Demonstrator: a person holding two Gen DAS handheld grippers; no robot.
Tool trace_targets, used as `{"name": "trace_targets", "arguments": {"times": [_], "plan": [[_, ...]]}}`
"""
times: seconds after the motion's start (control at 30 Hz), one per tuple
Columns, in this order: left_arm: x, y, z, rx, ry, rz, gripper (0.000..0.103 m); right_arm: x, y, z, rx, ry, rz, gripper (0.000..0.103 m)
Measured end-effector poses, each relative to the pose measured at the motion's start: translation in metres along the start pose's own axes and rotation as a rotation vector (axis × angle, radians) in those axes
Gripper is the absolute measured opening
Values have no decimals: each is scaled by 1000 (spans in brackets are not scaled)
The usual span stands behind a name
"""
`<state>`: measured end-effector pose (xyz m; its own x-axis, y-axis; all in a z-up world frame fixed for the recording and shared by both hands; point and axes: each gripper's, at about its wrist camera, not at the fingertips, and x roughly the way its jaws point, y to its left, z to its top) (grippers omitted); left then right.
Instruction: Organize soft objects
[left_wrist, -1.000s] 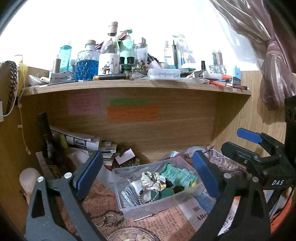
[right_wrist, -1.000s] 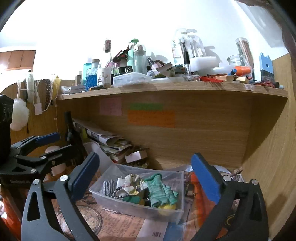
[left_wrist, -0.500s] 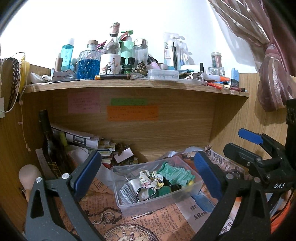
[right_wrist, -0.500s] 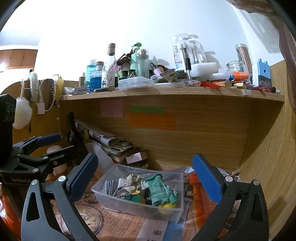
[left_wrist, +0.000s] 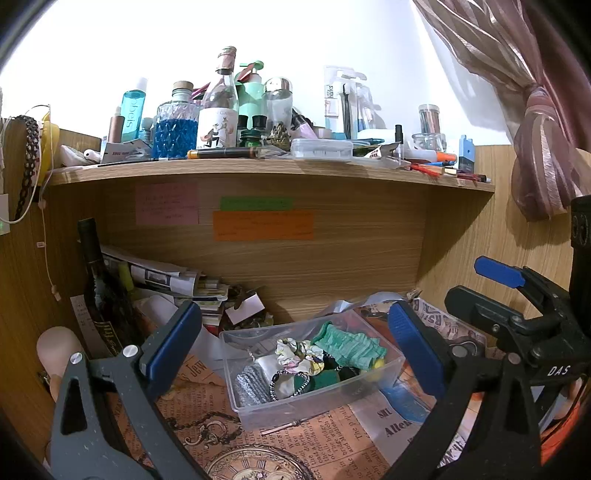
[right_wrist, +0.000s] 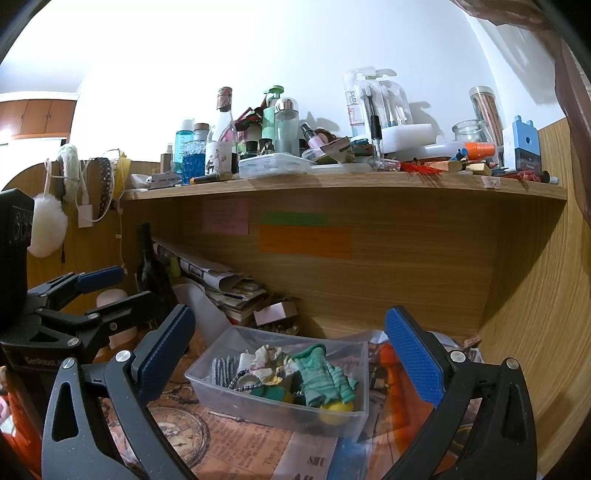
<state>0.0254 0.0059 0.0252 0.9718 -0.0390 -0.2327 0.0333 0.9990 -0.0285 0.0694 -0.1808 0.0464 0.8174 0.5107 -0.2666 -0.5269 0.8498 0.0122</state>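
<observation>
A clear plastic bin (left_wrist: 391, 367) sits on the newspaper-covered desk under the shelf. It holds a green knitted cloth (left_wrist: 349, 345), a floral scrunchie (left_wrist: 297, 352), a grey scrunchie (left_wrist: 251, 384), a beaded band (left_wrist: 288, 384) and a yellow item. The bin also shows in the right wrist view (right_wrist: 364, 373), with the green cloth (right_wrist: 321, 376). My left gripper (left_wrist: 295, 354) is open and empty, held back from the bin. My right gripper (right_wrist: 290, 354) is open and empty too. Each gripper shows in the other's view, the right (left_wrist: 498, 291) and the left (right_wrist: 99, 295).
A cluttered shelf (left_wrist: 258, 168) of bottles and boxes hangs above. A dark wine bottle (left_wrist: 99, 295) and stacked newspapers (left_wrist: 166, 277) stand at the back left. Wooden walls close both sides. A curtain (left_wrist: 535, 147) hangs at the right.
Both grippers have drawn back and risen slightly; the bin sits a little lower and smaller in both views. Both stay open and empty.
</observation>
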Motion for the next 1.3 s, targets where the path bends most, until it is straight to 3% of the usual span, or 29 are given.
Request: {"name": "trace_targets", "arguments": {"times": [1.3], "plan": [[5, -2, -3, -10, 16, -8, 103, 1, 2, -2, 1, 7, 1, 103]]}}
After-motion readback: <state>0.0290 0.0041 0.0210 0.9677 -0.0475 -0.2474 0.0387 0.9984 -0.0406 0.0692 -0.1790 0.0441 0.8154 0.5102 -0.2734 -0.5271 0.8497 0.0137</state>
